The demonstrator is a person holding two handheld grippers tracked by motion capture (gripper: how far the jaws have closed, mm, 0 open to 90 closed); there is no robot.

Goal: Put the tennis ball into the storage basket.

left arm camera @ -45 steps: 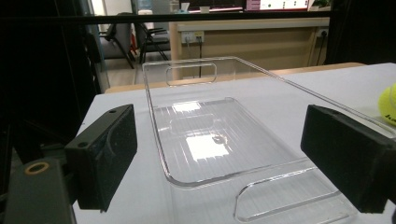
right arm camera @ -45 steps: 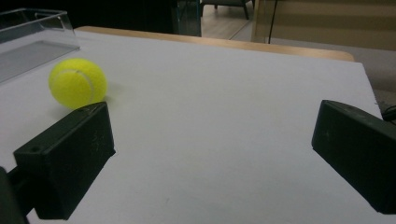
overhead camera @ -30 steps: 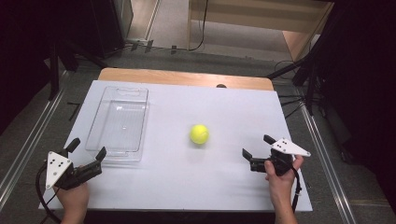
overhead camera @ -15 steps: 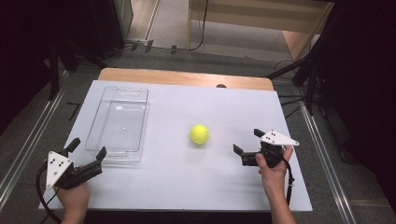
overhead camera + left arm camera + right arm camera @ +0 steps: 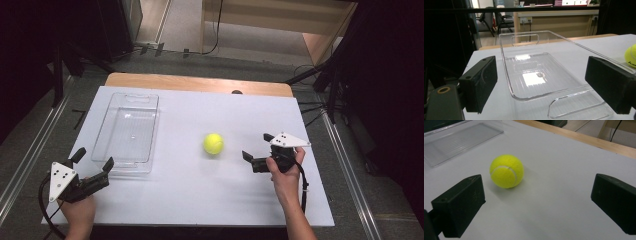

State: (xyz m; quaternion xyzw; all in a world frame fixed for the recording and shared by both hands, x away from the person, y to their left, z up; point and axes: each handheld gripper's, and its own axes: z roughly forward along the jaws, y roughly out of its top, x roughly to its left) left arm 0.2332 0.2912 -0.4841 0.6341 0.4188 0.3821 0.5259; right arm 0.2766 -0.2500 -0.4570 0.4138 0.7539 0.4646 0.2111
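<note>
The big white desk (image 5: 200, 200) holds two things. A clear plastic tray (image 5: 127, 131) lies on the left part, at about 10 o'clock from the middle of the desk, and it is empty. A yellow tennis ball (image 5: 213, 143) sits on the bare desk near the middle, well apart from the tray, at about 3 o'clock from it.

The right gripper (image 5: 257, 150) has moved. A second ago it was lower down near the right edge of the desk. Now it has slid in toward the ball and sits near it, at about 4 o'clock from the ball. Its jaws are wide apart and hold nothing. In the right gripper view the ball (image 5: 507, 171) lies ahead, closer to the left jaw, not yet between the two.

The left gripper (image 5: 93, 162) has stayed put at the near left corner, at 6 o'clock from the tray. Its jaws are wide apart too, just at the tray's near end (image 5: 574, 100), and I can't tell if they touch it.

I think the right gripper is going for the ball. It needs to go a little farther and a bit to the left so the ball sits between the jaws, then squeeze gently, because a ball can roll away. The tray looks like the place to put it.
</note>
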